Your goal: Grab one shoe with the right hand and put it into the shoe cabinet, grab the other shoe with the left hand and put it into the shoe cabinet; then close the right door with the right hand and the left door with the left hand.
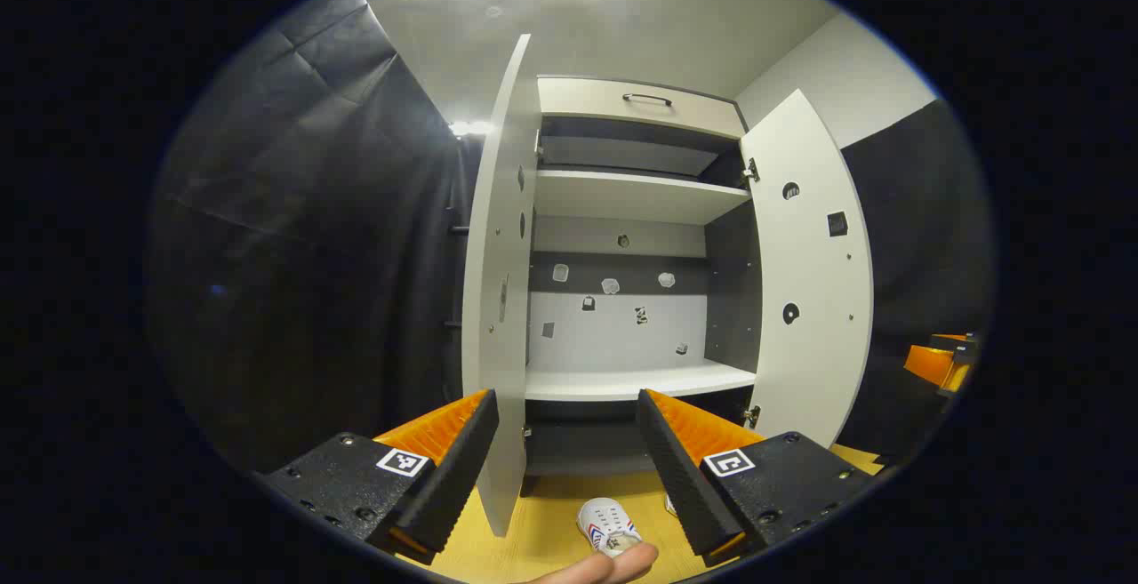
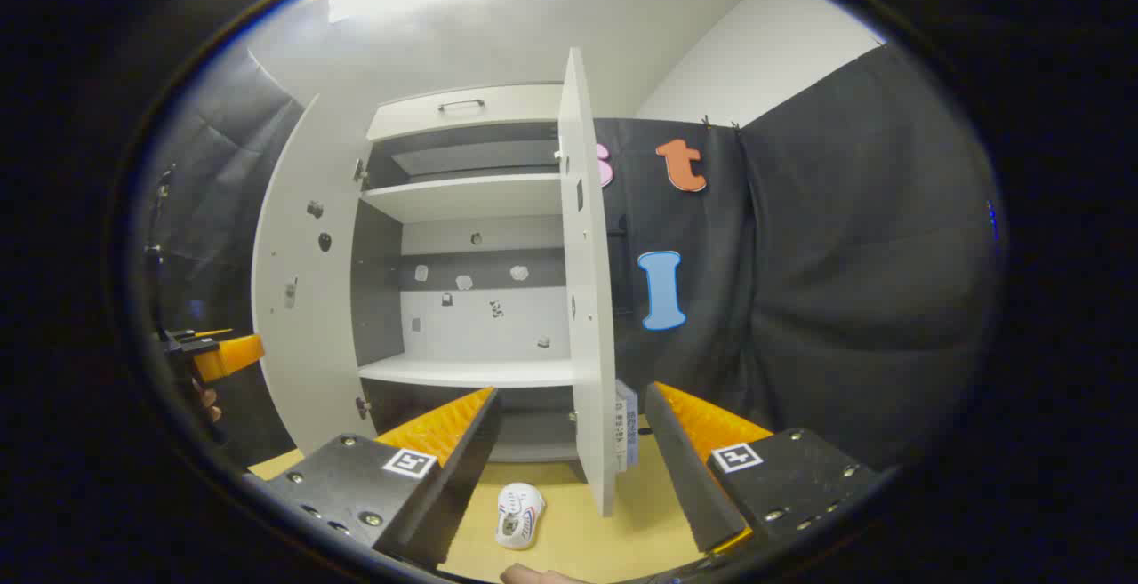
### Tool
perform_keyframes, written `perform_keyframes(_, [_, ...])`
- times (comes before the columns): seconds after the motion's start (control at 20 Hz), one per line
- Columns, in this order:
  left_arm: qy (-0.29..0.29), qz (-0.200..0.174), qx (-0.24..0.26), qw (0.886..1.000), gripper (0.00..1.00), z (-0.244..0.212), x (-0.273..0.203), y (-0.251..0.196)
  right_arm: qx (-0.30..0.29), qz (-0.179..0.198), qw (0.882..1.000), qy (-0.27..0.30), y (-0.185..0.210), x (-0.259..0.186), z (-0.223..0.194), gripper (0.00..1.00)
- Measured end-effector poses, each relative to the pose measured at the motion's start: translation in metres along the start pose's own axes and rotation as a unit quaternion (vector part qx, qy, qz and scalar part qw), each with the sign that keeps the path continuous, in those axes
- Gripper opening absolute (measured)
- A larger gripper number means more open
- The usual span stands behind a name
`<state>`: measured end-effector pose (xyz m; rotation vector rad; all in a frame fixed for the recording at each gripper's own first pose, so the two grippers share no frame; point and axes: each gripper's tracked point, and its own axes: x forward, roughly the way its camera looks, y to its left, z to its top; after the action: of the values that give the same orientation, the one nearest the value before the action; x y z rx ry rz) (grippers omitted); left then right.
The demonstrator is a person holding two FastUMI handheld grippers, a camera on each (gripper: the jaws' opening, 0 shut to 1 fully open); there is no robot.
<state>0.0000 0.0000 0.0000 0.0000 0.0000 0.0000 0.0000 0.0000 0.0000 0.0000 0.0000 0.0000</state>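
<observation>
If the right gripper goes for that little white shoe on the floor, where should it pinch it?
Probably across the narrow middle, from above. In the right gripper view the white shoe lies flat on the wooden floor, lengthwise toward the cabinet, sides free. The right gripper is open, so turning its fingers across the shoe's width should fit.

Both doors of the shoe cabinet (image 1: 640,237) stand wide open, so the way in is free. The left door (image 1: 498,300) at the frame's middle sticks out. One shoe (image 1: 606,526) lies at the bottom.
</observation>
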Motion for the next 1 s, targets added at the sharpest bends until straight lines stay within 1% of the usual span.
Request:
perform_keyframes(0.1, [-0.001, -0.002, -0.001, 1.0, 0.96, 0.0, 0.005, -0.002, -0.004, -0.003, 1.0, 0.004, -0.002, 0.001, -0.003, 0.96])
perform_keyframes(0.15, [-0.001, -0.001, 0.002, 1.0, 0.94, 0.0, 0.005, -0.002, -0.003, -0.004, 1.0, 0.004, -0.002, 0.001, -0.004, 0.96])
perform_keyframes(0.2, [0.001, -0.001, 0.005, 1.0, 0.94, 0.0, 0.006, -0.002, -0.001, -0.002, 1.0, 0.004, -0.001, 0.002, -0.004, 0.96])
perform_keyframes(0.25, [0.002, -0.002, 0.005, 1.0, 0.96, -0.001, 0.006, -0.004, 0.0, -0.001, 1.0, 0.005, -0.001, 0.003, -0.004, 0.96])
perform_keyframes(0.4, [0.0, 0.001, -0.005, 1.0, 0.96, 0.0, 0.008, -0.004, 0.003, -0.008, 1.0, 0.006, -0.006, 0.005, -0.007, 0.96])
perform_keyframes(0.45, [0.001, 0.001, -0.009, 1.0, 0.94, -0.002, 0.008, -0.004, 0.005, -0.008, 1.0, 0.006, -0.007, 0.005, -0.006, 0.96])
perform_keyframes(0.5, [0.003, 0.0, -0.011, 1.0, 0.96, -0.003, 0.007, -0.005, 0.007, -0.007, 1.0, 0.006, -0.006, 0.005, -0.006, 0.96])
perform_keyframes(0.55, [0.005, -0.003, -0.01, 1.0, 0.94, -0.004, 0.007, -0.007, 0.007, -0.006, 1.0, 0.005, -0.006, 0.005, -0.006, 0.96])
perform_keyframes(0.6, [0.007, -0.009, -0.008, 1.0, 0.96, -0.006, 0.005, -0.01, 0.006, -0.006, 1.0, 0.004, -0.006, 0.004, -0.006, 0.96])
perform_keyframes(0.7, [0.009, -0.023, -0.004, 1.0, 0.96, -0.006, 0.003, -0.017, 0.002, -0.01, 1.0, 0.004, -0.008, 0.004, -0.007, 0.96])
perform_keyframes(0.75, [0.011, -0.023, -0.003, 1.0, 0.94, -0.009, 0.002, -0.016, 0.0, -0.012, 1.0, 0.004, -0.007, 0.005, -0.006, 0.96])
perform_keyframes(0.8, [0.014, -0.02, -0.001, 1.0, 0.96, -0.01, 0.003, -0.016, -0.001, -0.012, 1.0, 0.005, -0.006, 0.005, -0.008, 0.96])
perform_keyframes(1.0, [0.026, -0.002, 0.0, 1.0, 0.96, -0.018, 0.004, -0.005, -0.002, -0.013, 1.0, 0.01, -0.006, 0.009, -0.013, 0.96])
